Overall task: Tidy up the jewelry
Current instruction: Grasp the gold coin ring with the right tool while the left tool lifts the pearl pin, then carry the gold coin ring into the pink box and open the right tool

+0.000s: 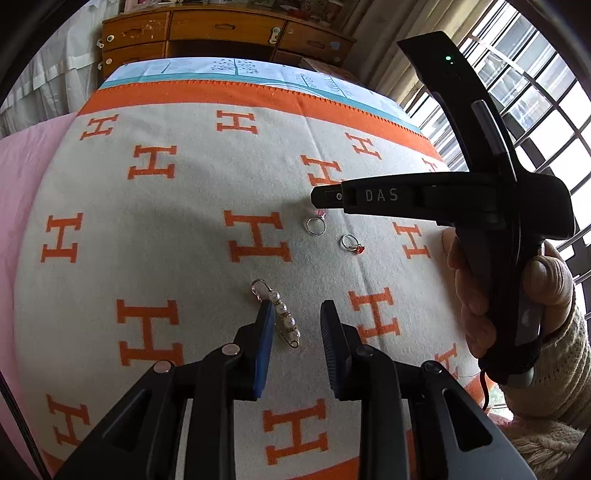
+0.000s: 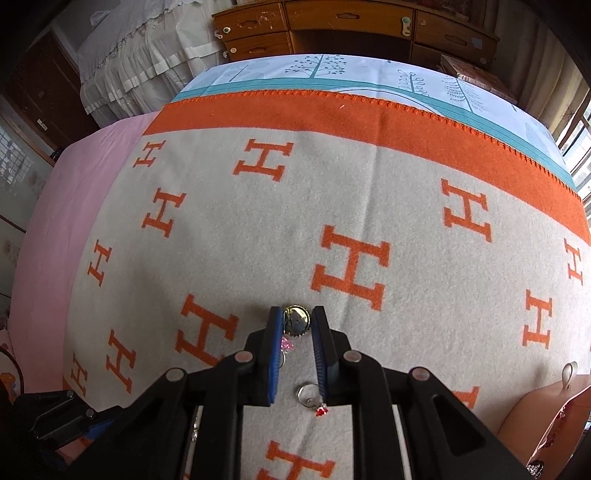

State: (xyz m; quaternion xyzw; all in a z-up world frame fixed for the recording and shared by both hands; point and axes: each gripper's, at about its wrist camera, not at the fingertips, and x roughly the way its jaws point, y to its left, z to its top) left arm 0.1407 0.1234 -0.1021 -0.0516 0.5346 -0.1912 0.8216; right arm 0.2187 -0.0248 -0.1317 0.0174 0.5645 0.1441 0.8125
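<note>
A pearl brooch pin (image 1: 282, 317) lies flat on the H-patterned blanket (image 1: 147, 240) between the fingers of my left gripper (image 1: 296, 306), close to the blue left pad; the jaws stand open around it. Farther out lie a ring with a pink stone (image 1: 316, 225) and a ring with a red stone (image 1: 351, 243). My right gripper (image 2: 296, 310) points down at the blanket with a round gold crimped-edge piece (image 2: 295, 321) pinched between its pads. The pink-stone ring (image 2: 286, 345) and red-stone ring (image 2: 310, 397) lie beneath its fingers. A hand (image 1: 480, 295) holds the right gripper (image 1: 319, 195).
The blanket covers a bed with a pink sheet (image 1: 22, 166) on the left. A wooden drawer unit (image 1: 221, 33) stands beyond the far edge, a barred window (image 1: 535, 92) to the right. A peach pouch with a zipper pull (image 2: 554, 406) sits at the blanket's right.
</note>
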